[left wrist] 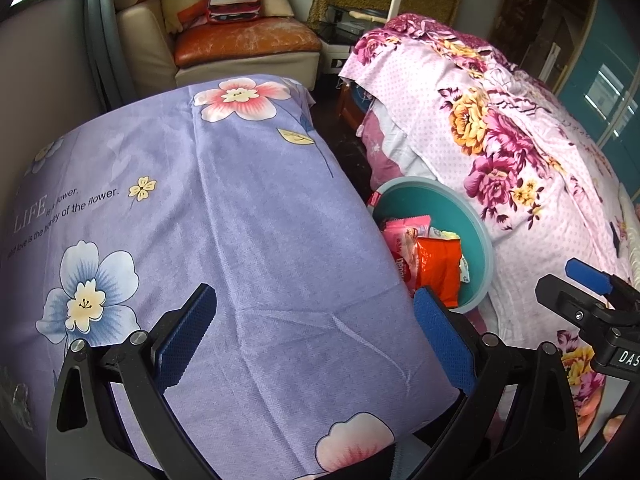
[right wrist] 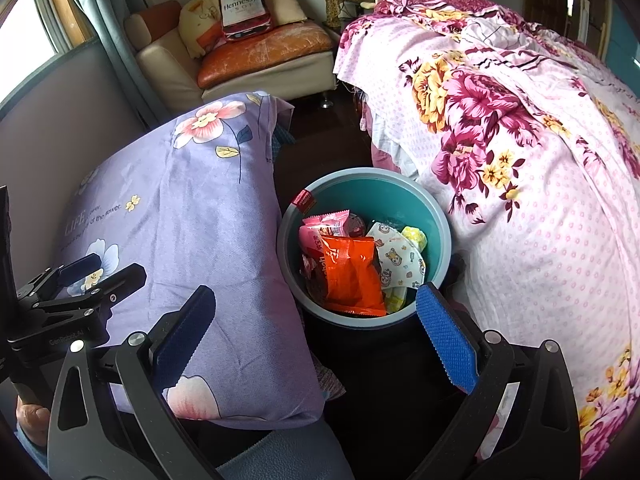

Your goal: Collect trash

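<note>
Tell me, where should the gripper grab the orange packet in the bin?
Grab the orange packet by its crimped top edge, coming straight down from above with the right gripper, which is open. The packet lies flat on top of the pile in the teal bin, so the thin sealed edge probably fits between the fingers best; the bin wall blocks any sideways approach.

From the left wrist the purple cloth (left wrist: 240, 220) hides half the teal bin (left wrist: 482, 240), the right gripper (left wrist: 592, 280) is cut off at the edge, and the pink wrapper's (right wrist: 326, 222) print stays unreadable.
</note>
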`<state>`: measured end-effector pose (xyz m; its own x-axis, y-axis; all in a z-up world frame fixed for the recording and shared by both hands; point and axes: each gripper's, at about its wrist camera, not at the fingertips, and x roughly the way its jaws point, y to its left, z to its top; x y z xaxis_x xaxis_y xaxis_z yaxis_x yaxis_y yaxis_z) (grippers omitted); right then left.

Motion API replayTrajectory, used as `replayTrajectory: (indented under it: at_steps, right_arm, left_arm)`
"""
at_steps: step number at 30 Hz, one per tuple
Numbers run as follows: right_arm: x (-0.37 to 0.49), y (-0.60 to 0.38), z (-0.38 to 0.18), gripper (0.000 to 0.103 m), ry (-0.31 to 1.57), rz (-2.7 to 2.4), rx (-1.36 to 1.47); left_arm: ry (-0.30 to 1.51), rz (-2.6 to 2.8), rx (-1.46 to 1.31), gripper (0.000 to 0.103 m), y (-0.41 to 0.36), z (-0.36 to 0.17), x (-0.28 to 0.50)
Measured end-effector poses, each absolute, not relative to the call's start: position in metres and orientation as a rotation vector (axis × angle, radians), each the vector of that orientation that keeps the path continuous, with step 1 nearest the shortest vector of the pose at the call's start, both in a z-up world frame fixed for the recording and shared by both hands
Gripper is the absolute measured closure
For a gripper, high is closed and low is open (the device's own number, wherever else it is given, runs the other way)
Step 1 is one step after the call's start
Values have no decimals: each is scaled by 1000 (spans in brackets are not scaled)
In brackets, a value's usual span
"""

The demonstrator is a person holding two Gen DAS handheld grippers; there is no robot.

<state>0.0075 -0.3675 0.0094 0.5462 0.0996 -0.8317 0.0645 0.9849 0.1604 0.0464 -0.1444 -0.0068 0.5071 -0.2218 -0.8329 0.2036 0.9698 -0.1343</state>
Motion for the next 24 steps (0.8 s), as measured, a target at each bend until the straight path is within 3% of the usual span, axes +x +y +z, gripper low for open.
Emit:
replayTrajectory:
  at_steps: [24]
  right_arm:
    - [7, -372, 10, 7, 993, 15, 180]
  left_arm:
    - [1020, -265, -47, 4, -140, -8, 47]
